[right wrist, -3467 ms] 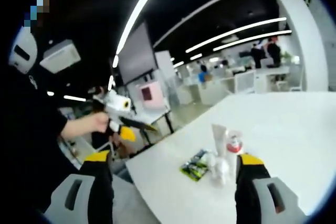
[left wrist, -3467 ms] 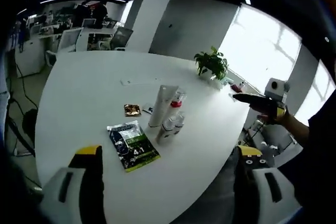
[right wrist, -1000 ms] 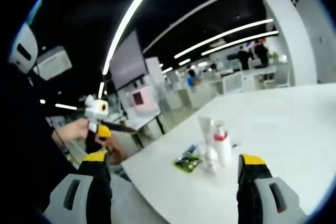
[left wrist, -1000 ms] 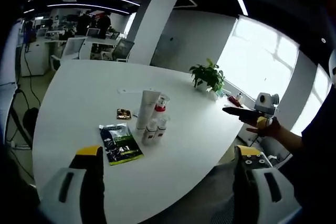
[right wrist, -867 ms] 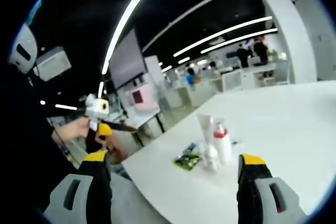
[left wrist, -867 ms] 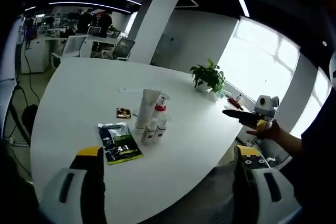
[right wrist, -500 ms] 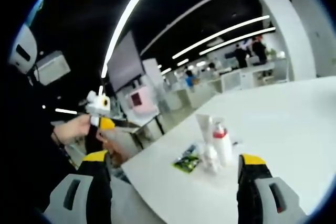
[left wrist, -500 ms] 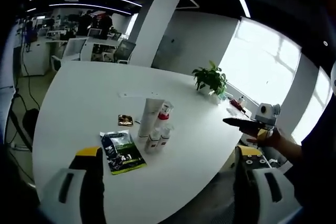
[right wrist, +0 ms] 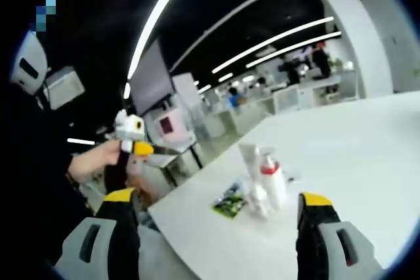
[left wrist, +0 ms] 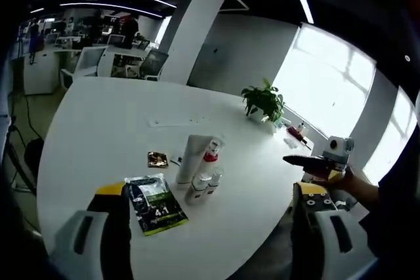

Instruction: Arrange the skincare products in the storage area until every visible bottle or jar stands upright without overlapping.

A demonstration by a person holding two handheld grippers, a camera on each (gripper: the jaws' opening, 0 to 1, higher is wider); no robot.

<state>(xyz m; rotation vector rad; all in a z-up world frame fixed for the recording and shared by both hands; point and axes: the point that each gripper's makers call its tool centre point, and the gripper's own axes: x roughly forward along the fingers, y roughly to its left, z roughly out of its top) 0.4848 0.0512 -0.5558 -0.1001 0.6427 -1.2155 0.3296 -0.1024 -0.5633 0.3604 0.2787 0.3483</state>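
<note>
The left claw hangs above the near edge of the large white rounded surface, its 2 grey, yellow-tipped jaws spread wide with nothing between them. In the left gripper view the skincare products stand in a tight cluster near the middle of the surface: a tall white squeeze tube standing on its cap, a white pump bottle with a red collar just beside it, and 2 small white bottles in front of those, all upright and touching or nearly so. Whether any of them actually touch I cannot tell at this size. A flat dark green and white sachet lies on the surface just beside the cluster, close to the left jaw. A small shiny brown packet lies flat a little beyond the sachet, near the tube. A potted green plant stands well apart toward the far window edge, with some small items too tiny to identify next to it.

The right claw is also spread wide and carries nothing; it is held off the surface's edge, looking across at the same cluster, where the pump bottle and tube stand upright with the sachet beside them. In the left gripper view the right claw appears from the right, gripped by a hand, its dark jaws pointing toward the surface.
</note>
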